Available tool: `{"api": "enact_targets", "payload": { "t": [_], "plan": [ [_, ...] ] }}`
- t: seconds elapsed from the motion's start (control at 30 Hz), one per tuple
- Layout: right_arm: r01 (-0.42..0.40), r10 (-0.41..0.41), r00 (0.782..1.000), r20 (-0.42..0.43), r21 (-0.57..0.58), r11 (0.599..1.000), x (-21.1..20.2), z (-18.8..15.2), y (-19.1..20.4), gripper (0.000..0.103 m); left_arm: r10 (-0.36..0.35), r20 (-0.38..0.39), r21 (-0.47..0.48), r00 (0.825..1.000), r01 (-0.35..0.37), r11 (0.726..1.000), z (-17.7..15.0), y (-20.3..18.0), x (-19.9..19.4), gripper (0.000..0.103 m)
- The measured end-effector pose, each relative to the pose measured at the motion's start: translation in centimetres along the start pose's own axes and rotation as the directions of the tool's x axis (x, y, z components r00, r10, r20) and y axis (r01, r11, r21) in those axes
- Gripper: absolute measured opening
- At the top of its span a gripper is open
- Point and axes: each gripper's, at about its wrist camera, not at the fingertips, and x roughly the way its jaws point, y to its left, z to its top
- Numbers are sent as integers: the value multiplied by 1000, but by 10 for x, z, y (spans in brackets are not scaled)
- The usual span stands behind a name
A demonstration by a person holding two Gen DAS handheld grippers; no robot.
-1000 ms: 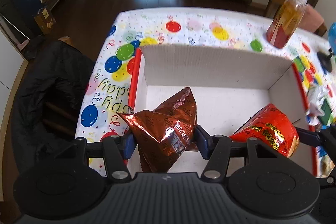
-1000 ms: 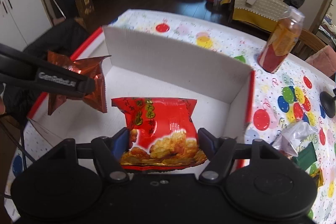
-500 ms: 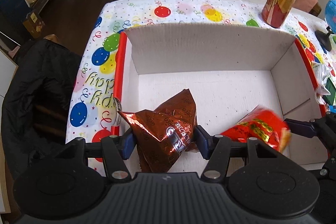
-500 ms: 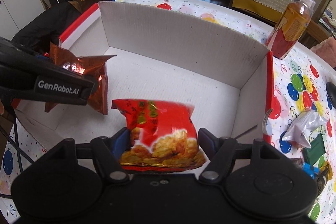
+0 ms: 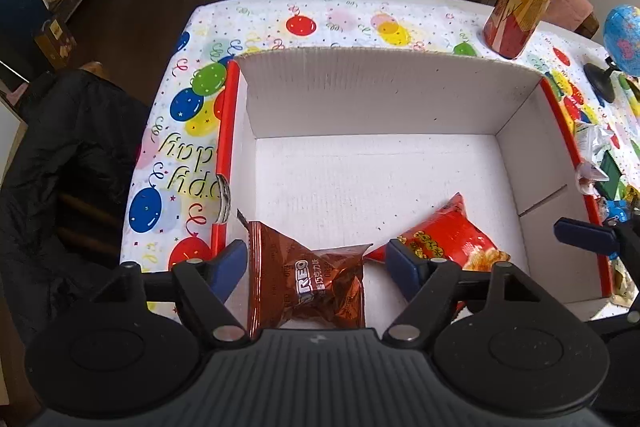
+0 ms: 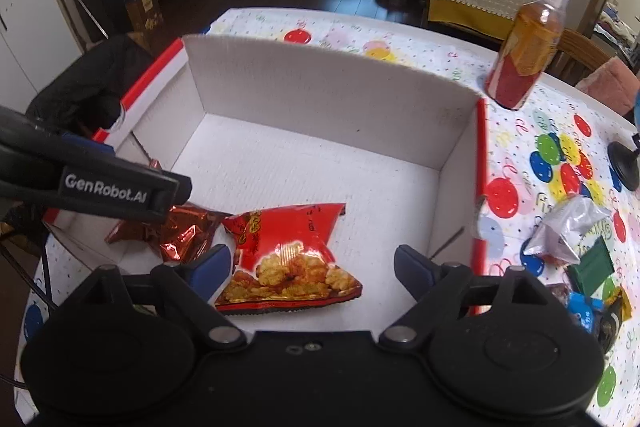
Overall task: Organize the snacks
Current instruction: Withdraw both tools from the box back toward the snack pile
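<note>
— Where are the snacks?

— Both lie on the floor of the cardboard box (image 5: 372,95), at its near edge. The brown Oreo packet (image 5: 306,287) is in the box's near left corner, and the red cracker bag (image 6: 288,259) lies just beside it, touching.

— Are they being held?

— No. The left gripper (image 5: 316,267) has its fingers spread wide, one on each side of the brown packet with gaps showing. The right gripper (image 6: 312,267) has its fingers parted too, over the red bag; its left finger (image 6: 212,263) overlaps the bag's edge, the other stands apart.

— What's outside the box?

— A juice bottle (image 6: 528,51) stands on the counter (image 5: 360,15) beyond the box's far right corner, and loose wrappers (image 6: 568,231) lie right of it.
</note>
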Motion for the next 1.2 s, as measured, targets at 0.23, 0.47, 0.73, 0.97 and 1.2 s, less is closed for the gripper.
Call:
{"api": "enact_targets", "payload": {
  "t": [0.23, 0.47, 0.73, 0.97, 1.2],
  "plan": [
    [-3, 0, 998, 55, 55, 998, -30, -4, -12, 93, -22, 64, -5, 998, 23, 1000, -6, 2, -27, 76],
    [-17, 5, 994, 111, 108, 994, -66, -16, -27, 99, -72, 135, 8, 988, 72, 997, -15, -6, -58, 82],
    [-42, 15, 983, 184, 141, 989, -104, -33, -47, 103, -120, 223, 41, 968, 114, 993, -27, -27, -87, 89],
    [-39, -1, 975, 223, 176, 984, -125, -55, -79, 103, -142, 262, 67, 954, 129, 989, -37, -60, -100, 100],
    [-37, -12, 971, 241, 197, 980, -141, -81, -123, 103, -153, 261, 86, 953, 135, 987, -46, -108, -104, 100]
  ]
}}
